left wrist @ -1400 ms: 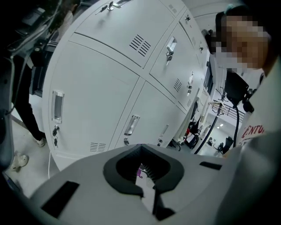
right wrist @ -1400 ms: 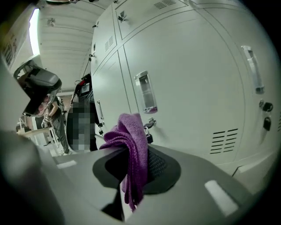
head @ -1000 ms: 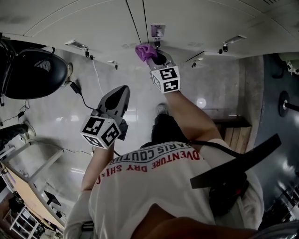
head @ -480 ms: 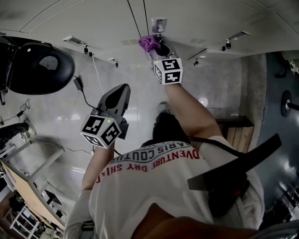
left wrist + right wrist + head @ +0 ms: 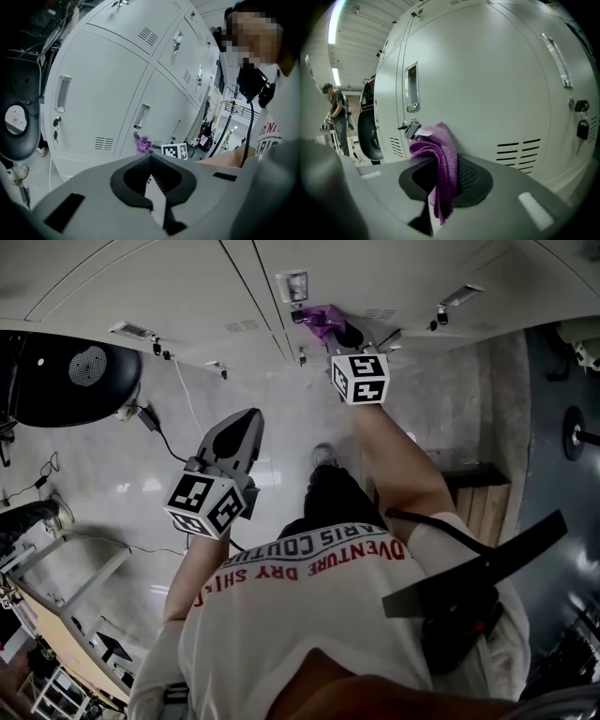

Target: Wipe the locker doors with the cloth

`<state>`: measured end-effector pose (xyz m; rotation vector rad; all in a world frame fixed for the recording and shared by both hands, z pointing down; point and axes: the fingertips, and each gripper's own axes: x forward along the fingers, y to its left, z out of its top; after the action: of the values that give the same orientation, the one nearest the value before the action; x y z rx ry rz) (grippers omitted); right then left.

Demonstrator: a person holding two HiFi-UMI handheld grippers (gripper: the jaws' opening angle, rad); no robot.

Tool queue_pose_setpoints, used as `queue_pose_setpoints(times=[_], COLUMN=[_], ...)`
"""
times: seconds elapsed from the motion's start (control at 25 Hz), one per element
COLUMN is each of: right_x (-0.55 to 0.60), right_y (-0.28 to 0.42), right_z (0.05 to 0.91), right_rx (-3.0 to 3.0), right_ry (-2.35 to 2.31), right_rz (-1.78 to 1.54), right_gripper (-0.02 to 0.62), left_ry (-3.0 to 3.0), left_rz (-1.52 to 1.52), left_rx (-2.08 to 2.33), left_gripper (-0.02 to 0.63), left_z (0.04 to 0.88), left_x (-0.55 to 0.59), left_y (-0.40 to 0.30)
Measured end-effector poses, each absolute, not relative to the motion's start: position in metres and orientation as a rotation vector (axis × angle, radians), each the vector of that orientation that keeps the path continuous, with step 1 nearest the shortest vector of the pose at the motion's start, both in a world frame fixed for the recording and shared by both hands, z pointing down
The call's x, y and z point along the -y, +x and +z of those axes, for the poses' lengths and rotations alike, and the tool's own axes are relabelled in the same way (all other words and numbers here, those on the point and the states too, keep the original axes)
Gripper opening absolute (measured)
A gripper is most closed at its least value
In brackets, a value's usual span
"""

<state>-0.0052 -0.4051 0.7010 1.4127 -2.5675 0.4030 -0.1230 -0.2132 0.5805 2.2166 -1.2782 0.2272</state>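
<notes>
A row of pale grey locker doors (image 5: 187, 282) runs across the top of the head view. My right gripper (image 5: 339, 334) is shut on a purple cloth (image 5: 323, 320) and holds it against a lower door, just right of a recessed handle (image 5: 292, 285). In the right gripper view the cloth (image 5: 436, 147) hangs folded out of the jaws and touches the door (image 5: 487, 84) beside a key lock (image 5: 408, 127). My left gripper (image 5: 246, 423) hovers lower, away from the lockers, shut and empty. From the left gripper view (image 5: 151, 161) the cloth (image 5: 143, 145) shows small against the door.
A black round chair back (image 5: 66, 381) stands at the left near the lockers, with cables (image 5: 173, 442) on the pale floor. A wooden bench (image 5: 473, 498) is at the right. A person (image 5: 337, 117) stands far off at a table, left of the lockers.
My right gripper has slid to the right along the lower locker door with the cloth, past the handle. The left gripper has stayed where it was.
</notes>
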Motion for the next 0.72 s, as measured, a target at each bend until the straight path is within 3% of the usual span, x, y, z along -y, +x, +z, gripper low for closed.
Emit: queue_pose_setpoints(times=[0.44, 0.72], right_x=[0.421, 0.418], right_y=[0.137, 0.156], right_z=[0.695, 0.692], right_rx=[2.417, 2.389], right_ry=[1.666, 1.69], right_rz=[0.312, 0.337], right_gripper=[0.051, 0.051], left_ry=[2.274, 2.294], left_rz=[0.273, 0.284], left_rx=[1.225, 1.218], left_gripper=[-0.001, -0.002], left_z=[0.584, 0.583], left_x=[0.209, 0.204], left_y=[-0.096, -0.095])
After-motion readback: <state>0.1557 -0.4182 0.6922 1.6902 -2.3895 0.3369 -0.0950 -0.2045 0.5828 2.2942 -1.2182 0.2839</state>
